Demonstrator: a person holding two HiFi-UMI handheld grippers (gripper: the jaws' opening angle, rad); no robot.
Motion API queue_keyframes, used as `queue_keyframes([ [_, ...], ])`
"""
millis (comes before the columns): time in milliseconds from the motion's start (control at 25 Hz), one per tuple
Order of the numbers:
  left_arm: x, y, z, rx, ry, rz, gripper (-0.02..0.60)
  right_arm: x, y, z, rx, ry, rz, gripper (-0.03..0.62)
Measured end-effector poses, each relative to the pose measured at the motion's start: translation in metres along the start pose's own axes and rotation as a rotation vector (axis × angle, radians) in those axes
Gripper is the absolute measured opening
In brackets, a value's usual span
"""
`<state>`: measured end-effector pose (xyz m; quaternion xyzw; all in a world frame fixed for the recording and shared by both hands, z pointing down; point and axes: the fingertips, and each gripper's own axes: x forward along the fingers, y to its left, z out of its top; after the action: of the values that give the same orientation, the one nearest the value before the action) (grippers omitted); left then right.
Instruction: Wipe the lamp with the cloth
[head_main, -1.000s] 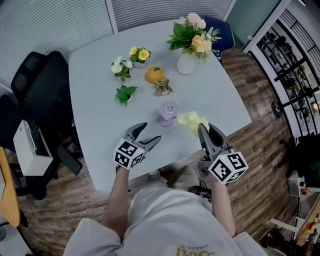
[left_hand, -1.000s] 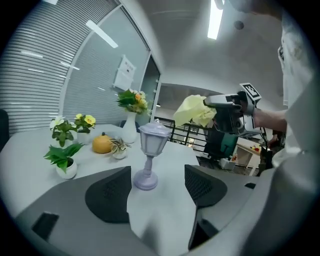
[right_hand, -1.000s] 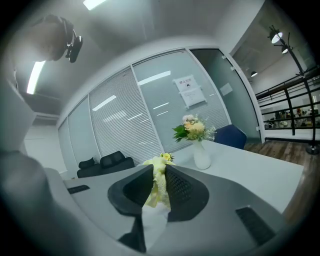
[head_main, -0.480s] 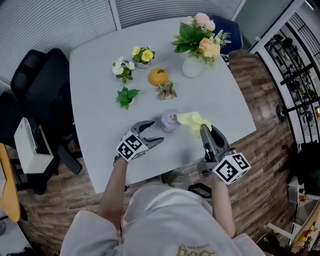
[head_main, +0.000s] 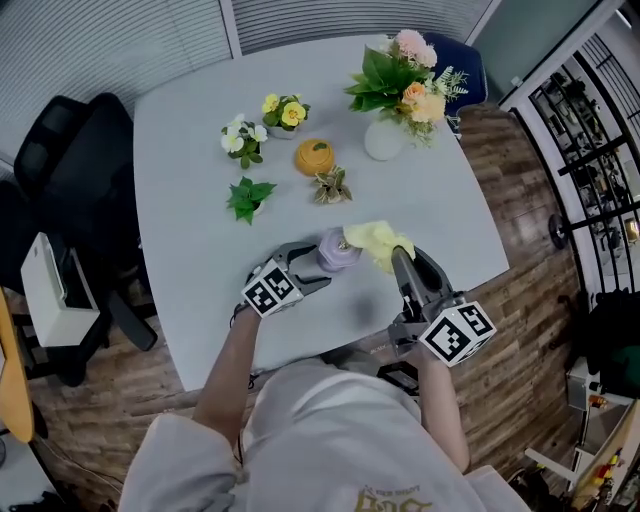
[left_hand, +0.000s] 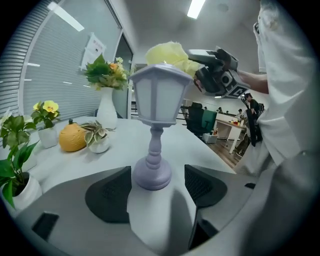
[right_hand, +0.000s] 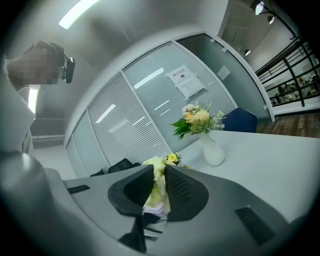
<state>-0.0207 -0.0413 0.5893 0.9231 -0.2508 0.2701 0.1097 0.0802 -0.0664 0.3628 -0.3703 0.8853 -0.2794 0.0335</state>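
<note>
Both grippers have closed in on the lilac lantern lamp (head_main: 338, 250) near the bench's (head_main: 190, 180) front edge. The left gripper (head_main: 314, 266) straddles its base, fingers spread and not clamped. The right gripper (head_main: 400, 262), fingers clenched on the yellow cloth (head_main: 375, 240), lays it on the lamp's top. Wiping looks about to begin; clamping the base likely comes next.

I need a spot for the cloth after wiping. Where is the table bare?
Bare table lies left of the green plant, and on the right between vase and cloth. Crowded: the pots around the orange ornament, and the lamp, with left gripper and right gripper at it.
</note>
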Motion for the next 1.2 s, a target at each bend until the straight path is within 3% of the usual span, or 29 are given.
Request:
queue_keyframes([
  [240, 0.013, 0.009, -0.01, 0.04, 0.053, 0.037, 0.311, 0.007, 0.003, 0.0, -0.026, 0.026, 0.002, 0.072],
  [400, 0.016, 0.007, -0.009, 0.078, 0.083, 0.022, 0.31, 0.014, -0.002, 0.001, -0.047, 0.035, -0.012, 0.072],
  [840, 0.026, 0.013, -0.002, 0.16, 0.11, 0.038, 0.31, 0.027, -0.007, -0.011, -0.073, 0.085, -0.03, 0.072],
  [1200, 0.034, 0.008, -0.009, 0.192, 0.145, 0.041, 0.305, 0.034, -0.009, -0.021, -0.154, 0.137, -0.066, 0.072],
])
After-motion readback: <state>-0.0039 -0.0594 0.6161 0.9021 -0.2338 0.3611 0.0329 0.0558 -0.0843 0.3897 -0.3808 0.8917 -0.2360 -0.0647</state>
